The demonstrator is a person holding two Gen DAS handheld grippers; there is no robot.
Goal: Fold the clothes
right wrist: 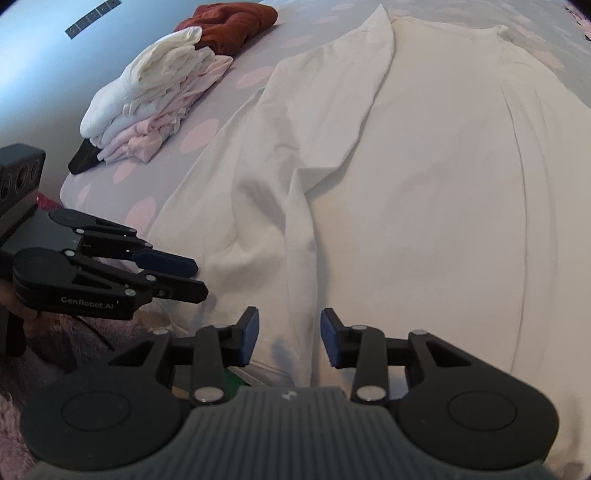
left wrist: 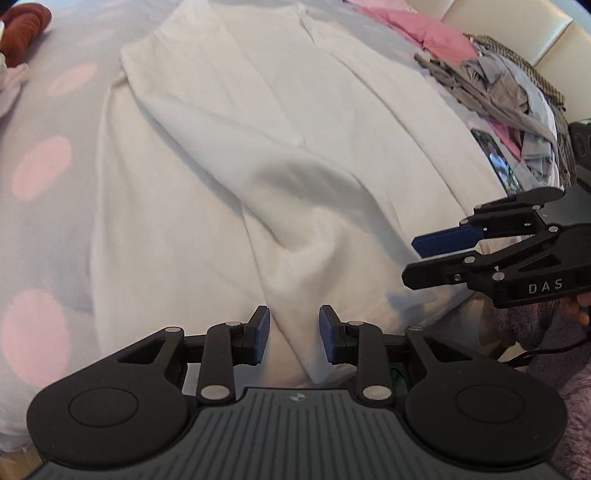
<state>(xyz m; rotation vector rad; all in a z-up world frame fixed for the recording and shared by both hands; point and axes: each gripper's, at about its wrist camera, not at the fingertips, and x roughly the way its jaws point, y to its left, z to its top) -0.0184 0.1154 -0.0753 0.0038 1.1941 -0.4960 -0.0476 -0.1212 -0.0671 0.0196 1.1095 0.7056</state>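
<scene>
White garment (left wrist: 280, 147) spread on dotted bedsheet (left wrist: 48, 162), sleeve folded inward; left gripper (left wrist: 294, 334) and right gripper (right wrist: 289, 334) gaping, empty, at near hem; advisable: pinch hem corners evenly.

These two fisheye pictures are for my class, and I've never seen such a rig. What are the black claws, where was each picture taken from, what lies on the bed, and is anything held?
Each claw is a hand-held gripper with a camera looking along its blue-padded jaws. One picture looks out from the left gripper, the other from the right gripper; each also shows its partner at the side. Both stand open, holding nothing. Before them a white garment lies spread on a pink-dotted bedsheet. Folded pale clothes and a rust-red item sit farther back, an unfolded heap opposite.
</scene>
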